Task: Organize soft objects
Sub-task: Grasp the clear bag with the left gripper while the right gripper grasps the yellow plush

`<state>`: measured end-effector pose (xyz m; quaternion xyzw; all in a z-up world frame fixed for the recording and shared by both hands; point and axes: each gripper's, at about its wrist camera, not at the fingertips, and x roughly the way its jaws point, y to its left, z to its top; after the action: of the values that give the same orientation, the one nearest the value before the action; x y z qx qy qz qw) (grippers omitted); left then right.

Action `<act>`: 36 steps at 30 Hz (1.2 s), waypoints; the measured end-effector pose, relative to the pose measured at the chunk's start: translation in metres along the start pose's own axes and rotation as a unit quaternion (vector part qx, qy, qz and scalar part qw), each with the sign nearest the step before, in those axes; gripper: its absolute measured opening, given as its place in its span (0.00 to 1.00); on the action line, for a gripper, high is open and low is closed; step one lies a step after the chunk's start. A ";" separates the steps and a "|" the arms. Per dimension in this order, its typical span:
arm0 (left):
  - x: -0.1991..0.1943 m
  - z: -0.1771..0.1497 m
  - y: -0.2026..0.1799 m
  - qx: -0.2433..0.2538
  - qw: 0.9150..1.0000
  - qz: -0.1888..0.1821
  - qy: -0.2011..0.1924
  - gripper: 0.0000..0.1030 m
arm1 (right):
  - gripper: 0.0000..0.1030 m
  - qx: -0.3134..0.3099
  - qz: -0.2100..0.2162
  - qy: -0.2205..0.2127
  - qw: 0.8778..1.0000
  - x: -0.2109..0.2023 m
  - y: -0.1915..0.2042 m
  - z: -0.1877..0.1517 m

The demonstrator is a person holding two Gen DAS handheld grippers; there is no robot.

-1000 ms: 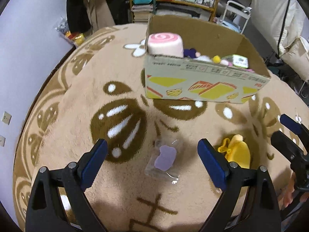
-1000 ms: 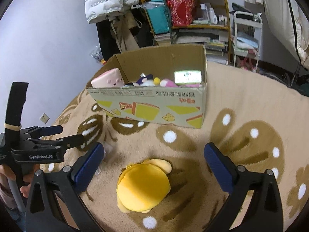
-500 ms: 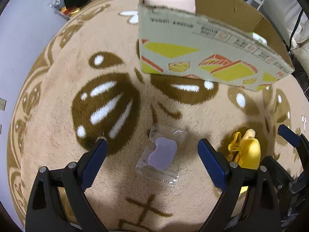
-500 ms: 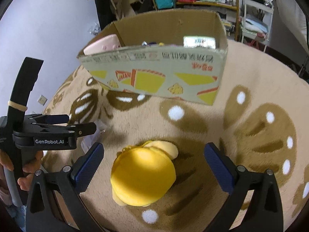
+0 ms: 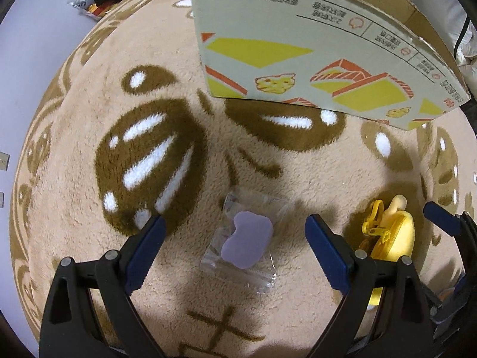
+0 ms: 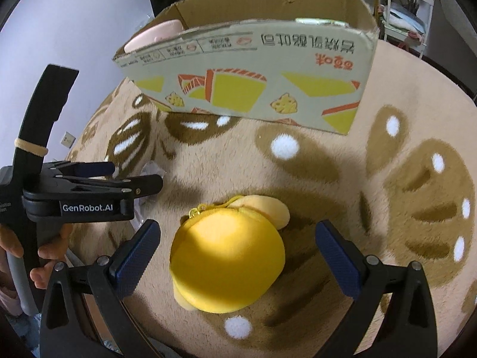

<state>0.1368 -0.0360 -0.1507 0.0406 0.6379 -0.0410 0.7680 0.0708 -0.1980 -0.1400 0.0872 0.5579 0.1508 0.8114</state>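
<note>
A purple soft piece in a clear plastic bag (image 5: 243, 246) lies on the rug between the open jaws of my left gripper (image 5: 235, 246). A round yellow plush pouch (image 6: 226, 264) with a zipper lies between the open jaws of my right gripper (image 6: 238, 250); it also shows in the left wrist view (image 5: 393, 238). The cardboard box (image 6: 253, 89) stands just beyond both, and also shows in the left wrist view (image 5: 313, 50). A pink plush (image 6: 155, 34) shows over its rim; the rest of its contents are hidden.
The beige and brown patterned rug (image 5: 89, 149) covers the floor. My left gripper (image 6: 89, 191) shows at the left of the right wrist view. Shelves and a white rack (image 6: 408, 3) stand behind the box. A wall (image 6: 74, 29) is at the left.
Both grippers have dropped lower and moved forward. The bag and the yellow pouch now sit between the jaws, and the box wall hides most of its contents.
</note>
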 end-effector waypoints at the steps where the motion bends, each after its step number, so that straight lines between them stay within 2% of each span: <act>1: 0.002 0.001 -0.001 0.000 1.000 0.002 0.003 0.91 | 1.00 -0.001 0.000 0.003 1.000 0.001 0.000 0.000; 7: 0.011 0.003 -0.009 0.007 1.000 -0.012 0.026 0.91 | 1.00 -0.008 -0.008 0.028 1.000 0.014 0.005 -0.002; 12: 0.018 0.005 -0.007 0.014 0.999 -0.007 0.033 0.90 | 1.00 -0.003 -0.005 0.041 0.999 0.021 0.003 -0.003; 17: 0.019 0.003 -0.004 -0.009 0.999 -0.016 0.028 0.89 | 1.00 -0.002 -0.008 0.056 0.998 0.028 0.003 -0.005; 19: 0.021 0.003 -0.002 -0.013 0.999 -0.017 0.030 0.80 | 1.00 -0.001 -0.008 0.062 0.998 0.031 0.003 -0.007; 23: 0.024 0.001 0.007 -0.017 0.999 -0.015 0.033 0.73 | 1.00 -0.008 -0.014 0.069 0.997 0.036 0.006 -0.007; 25: 0.023 0.001 0.006 -0.017 1.000 -0.003 0.024 0.55 | 1.00 -0.010 -0.016 0.070 0.997 0.036 0.006 -0.008; 27: 0.023 -0.001 0.006 -0.021 1.000 0.005 0.017 0.49 | 1.00 -0.010 -0.018 0.070 0.997 0.035 0.007 -0.009; 30: 0.021 -0.003 0.006 -0.020 1.000 0.009 0.010 0.47 | 0.95 -0.010 -0.016 0.071 0.997 0.033 0.008 -0.009; 32: 0.018 -0.004 0.004 -0.017 1.000 0.011 0.007 0.46 | 0.81 -0.012 0.000 0.070 0.998 0.030 0.009 -0.009; 36: 0.002 -0.010 0.004 -0.011 1.000 0.013 -0.011 0.45 | 0.78 -0.024 -0.003 0.064 0.998 0.028 0.015 -0.010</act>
<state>0.1283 -0.0308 -0.1541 0.0402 0.6291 -0.0245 0.7759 0.0684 -0.1743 -0.1634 0.0560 0.6052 0.1674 0.7762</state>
